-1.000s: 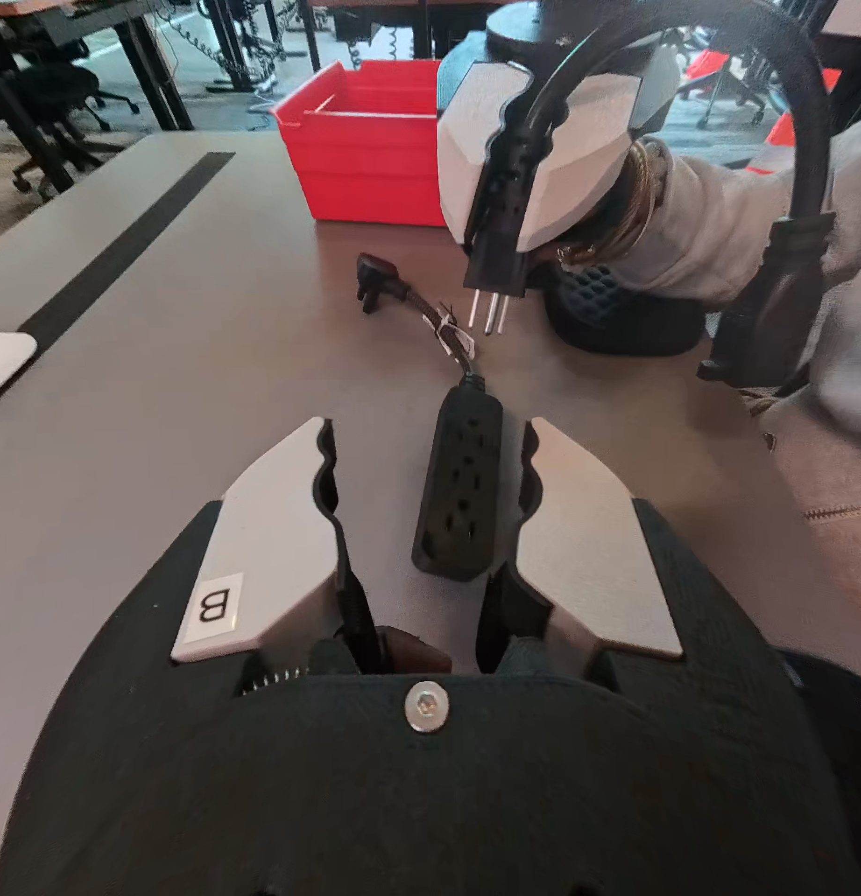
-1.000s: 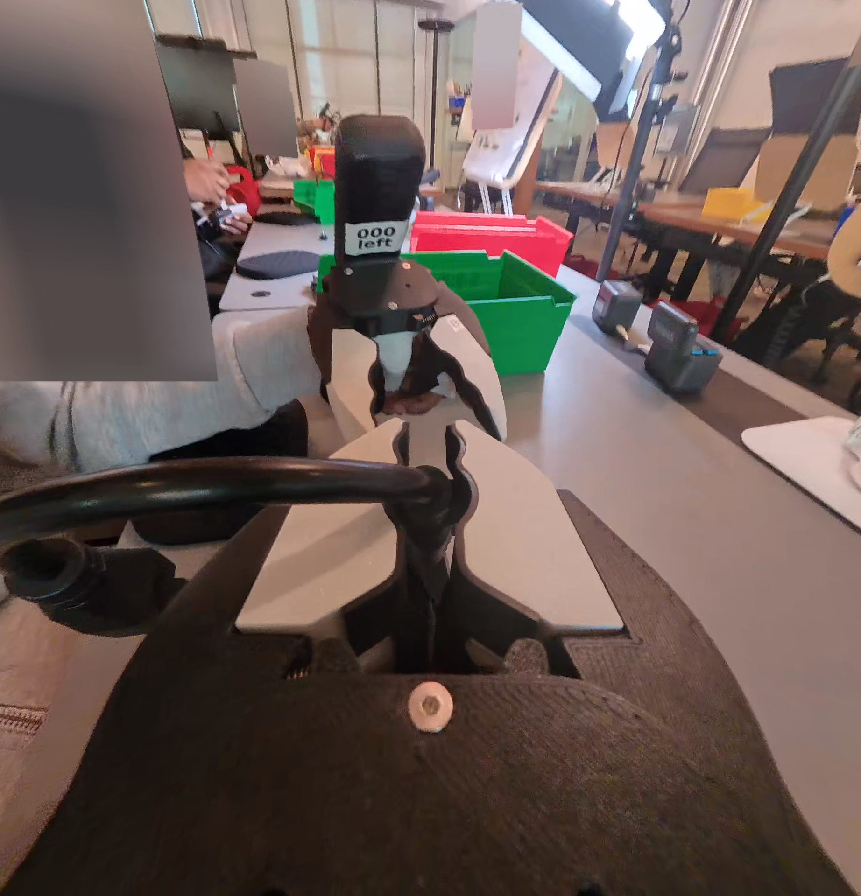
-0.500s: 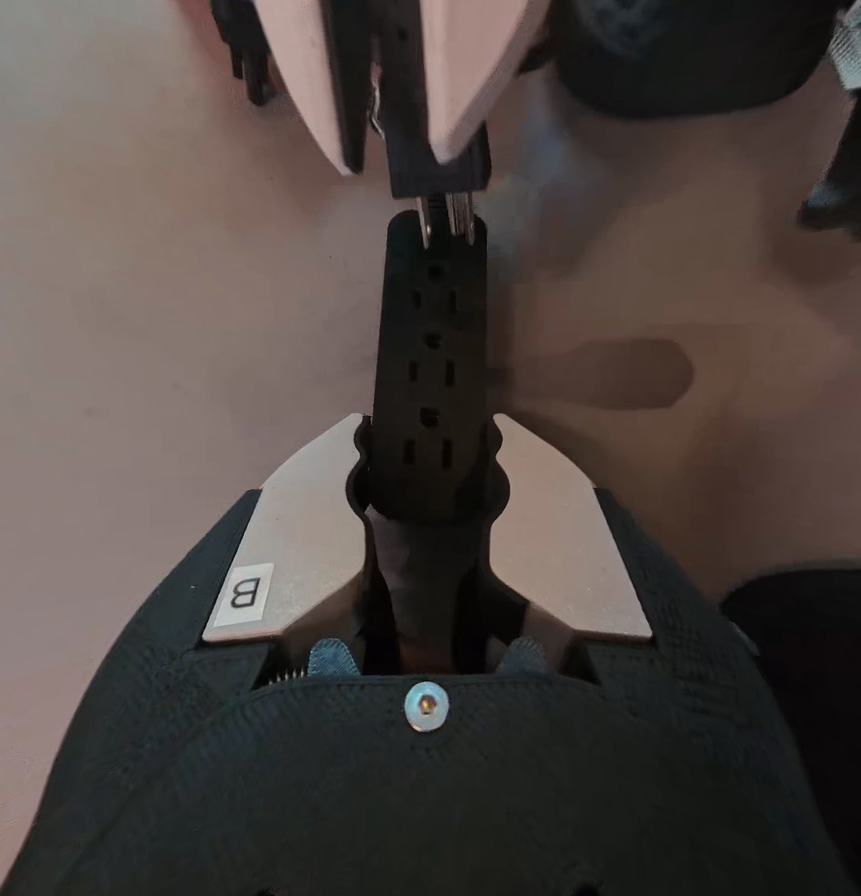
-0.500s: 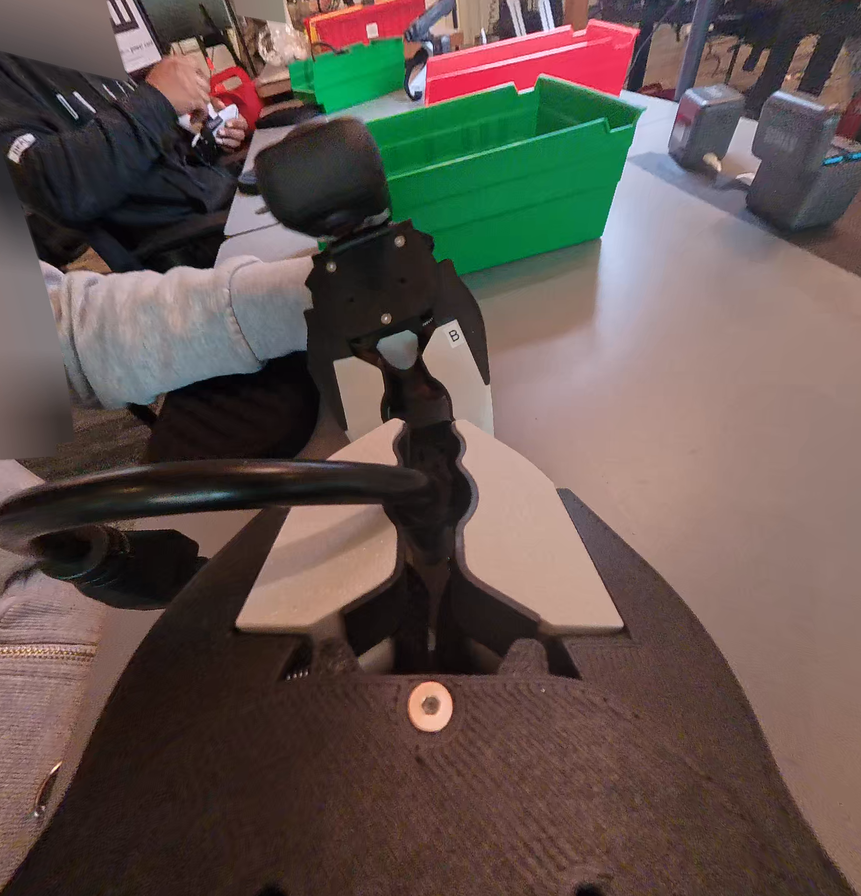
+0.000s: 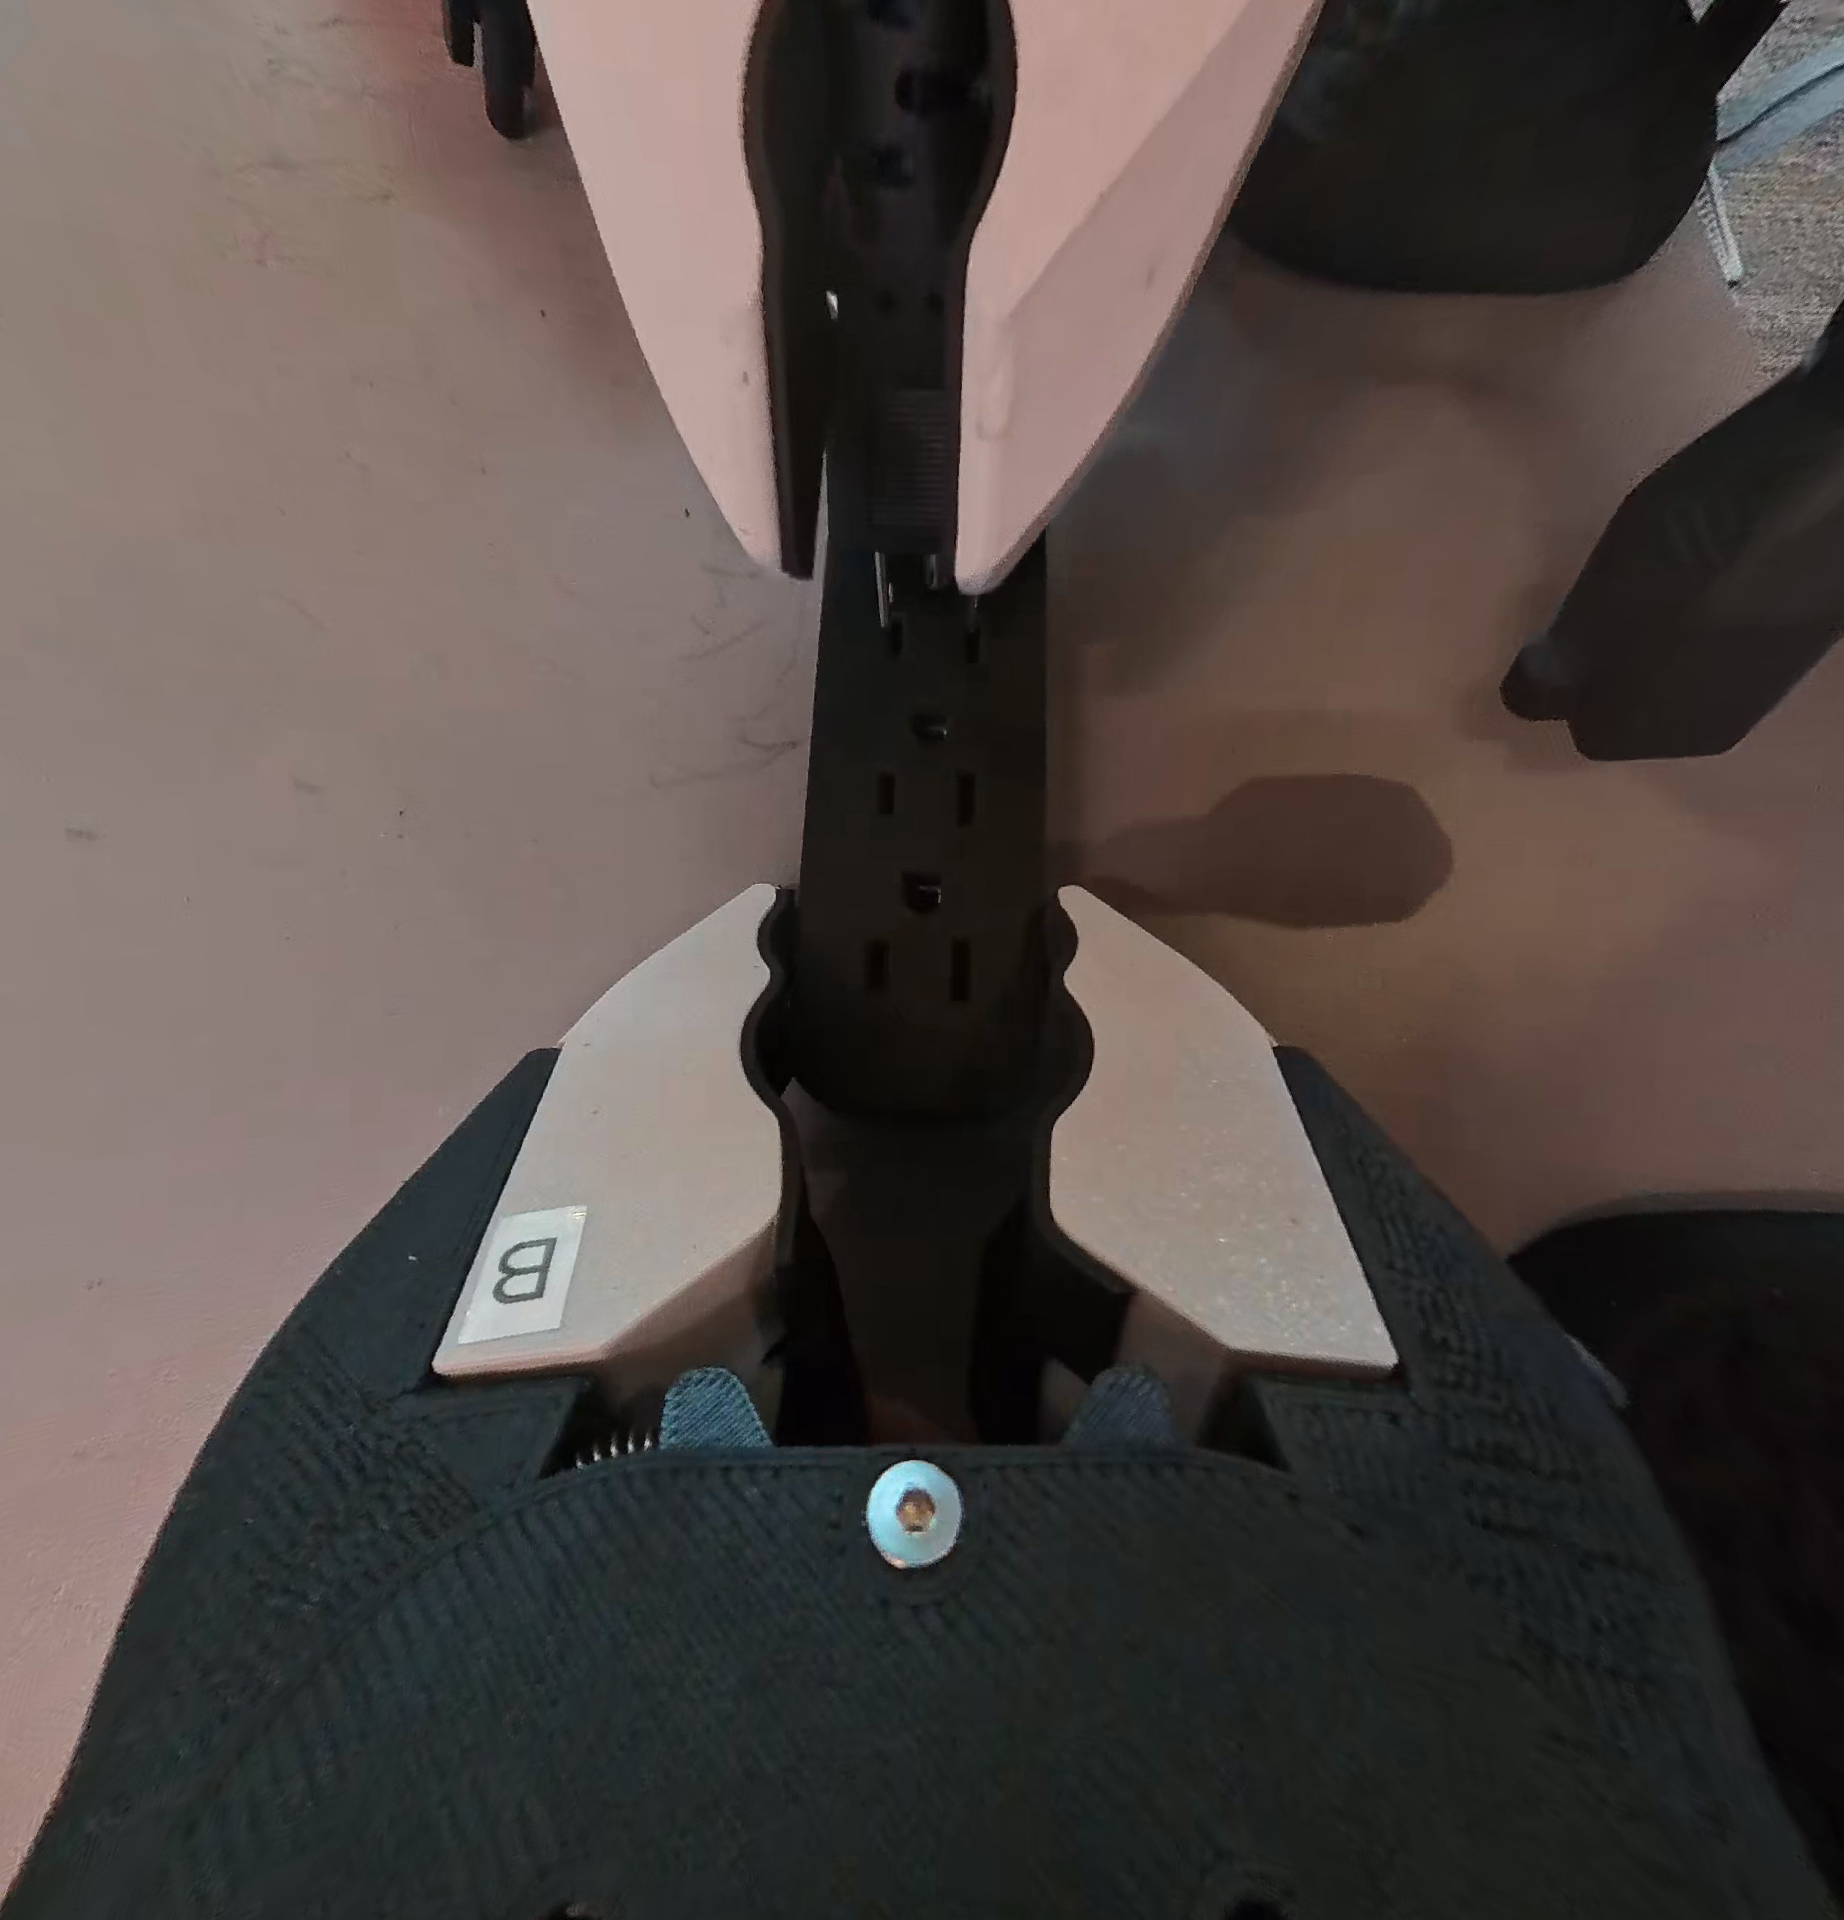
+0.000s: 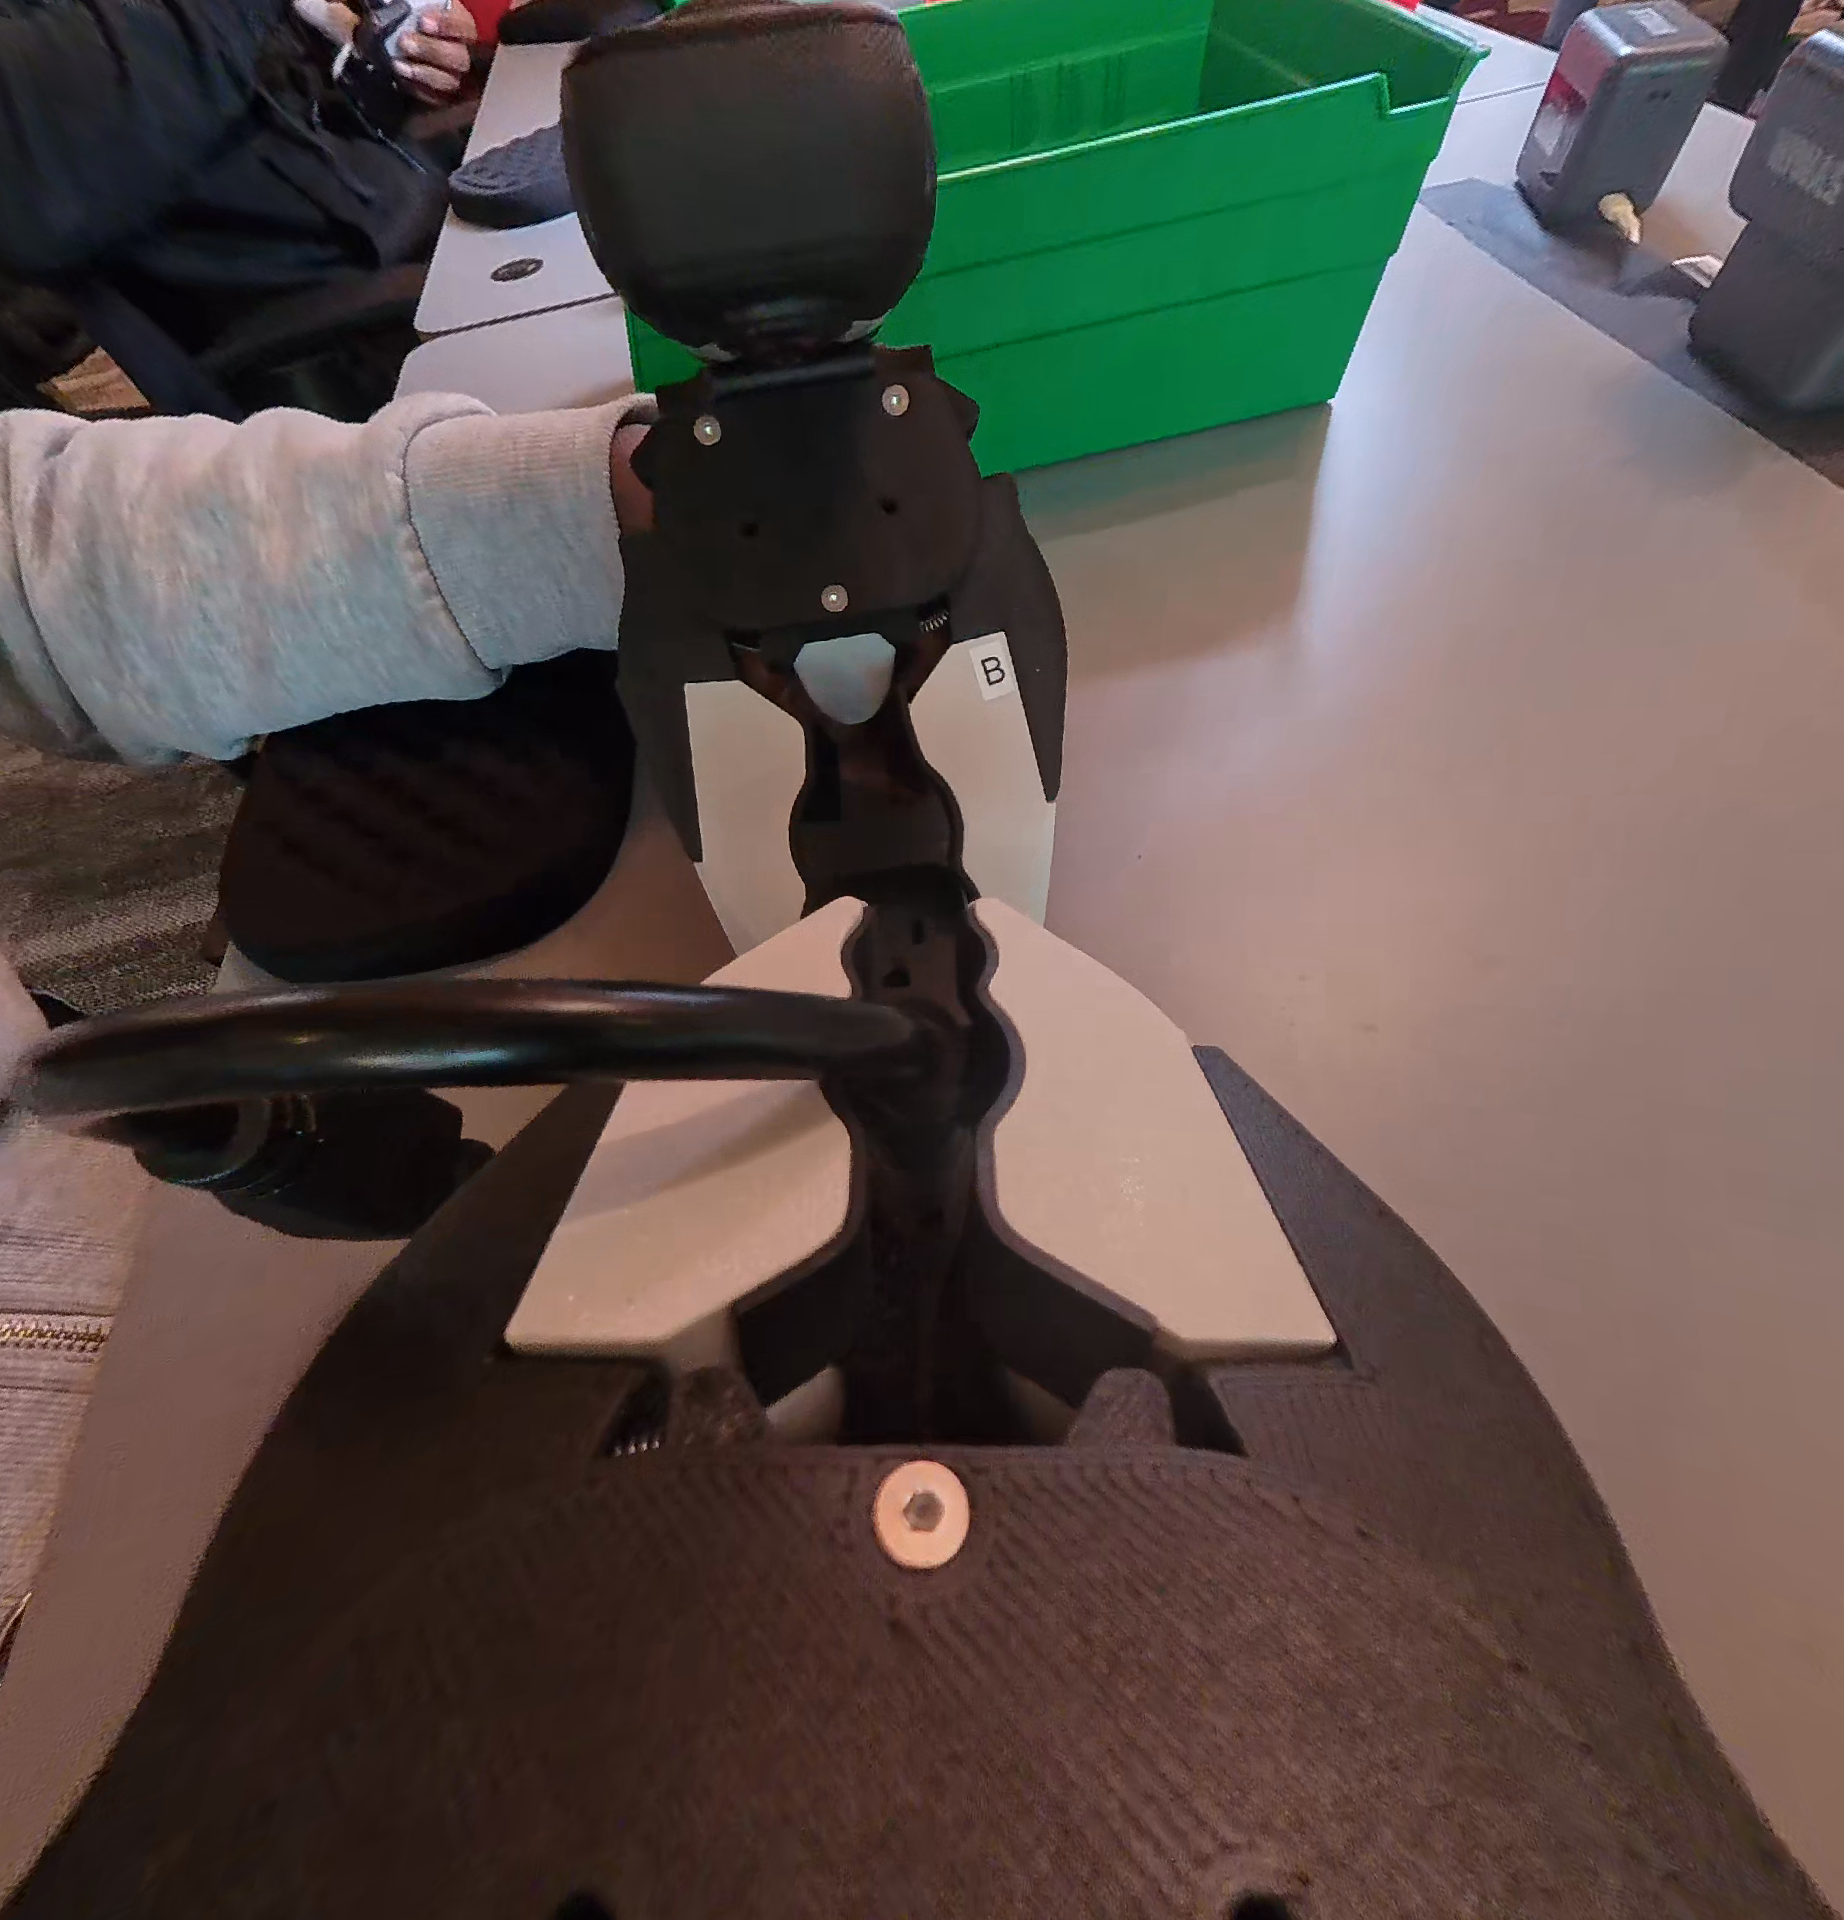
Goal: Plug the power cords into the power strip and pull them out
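Left claw (image 5: 918, 997), closed on the near end of the strip (image 5: 923, 790) at frame centre, steadies it on the bench (image 5: 326, 727) while the right claw (image 5: 887, 551), gripping the plug (image 5: 902, 457), meets its far outlet.

Place: shared lab or workshop, by the look of it.
Evidence: long grey table (image 6: 1469, 831), green storage bin (image 6: 1157, 208) at the far end, grey devices (image 6: 1624, 114) far right, another seated person (image 6: 170, 156) far left.
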Demonstrator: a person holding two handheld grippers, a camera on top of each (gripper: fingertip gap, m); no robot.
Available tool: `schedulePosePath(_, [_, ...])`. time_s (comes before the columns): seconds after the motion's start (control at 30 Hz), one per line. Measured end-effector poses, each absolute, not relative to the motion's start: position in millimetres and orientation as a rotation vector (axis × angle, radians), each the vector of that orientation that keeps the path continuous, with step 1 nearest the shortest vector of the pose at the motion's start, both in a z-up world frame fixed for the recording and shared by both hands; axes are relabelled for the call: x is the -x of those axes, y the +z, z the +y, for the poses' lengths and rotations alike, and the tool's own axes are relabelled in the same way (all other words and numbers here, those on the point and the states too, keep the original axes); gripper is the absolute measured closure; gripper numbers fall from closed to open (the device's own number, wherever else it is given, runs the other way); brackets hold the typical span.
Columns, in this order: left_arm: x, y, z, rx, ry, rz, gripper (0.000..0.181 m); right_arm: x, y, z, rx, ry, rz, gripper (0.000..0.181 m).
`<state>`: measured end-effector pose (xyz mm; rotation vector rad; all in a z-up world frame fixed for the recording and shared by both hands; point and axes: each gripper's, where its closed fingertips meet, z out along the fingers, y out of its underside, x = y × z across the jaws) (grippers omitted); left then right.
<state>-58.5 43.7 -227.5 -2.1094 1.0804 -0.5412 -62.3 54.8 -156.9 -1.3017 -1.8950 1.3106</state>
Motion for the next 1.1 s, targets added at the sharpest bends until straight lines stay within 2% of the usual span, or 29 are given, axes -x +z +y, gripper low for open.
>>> schedulePosePath(0.63, [78, -228, 37, 2.103, -0.479, 1.073, 0.136, 64, -164, 57, 1.294, 1.315, -1.899, 0.166])
schedulePosePath(0.83, [77, -229, 37, 2.106, -0.486, 1.072, 0.136, 82, -135, 41, 1.244, 1.509, -1.778, 0.166])
schedulePosePath(1.1, [77, -228, 37, 2.111, -0.504, 1.064, 0.136, 108, -154, 27, 1.238, 1.405, -1.851, 0.166])
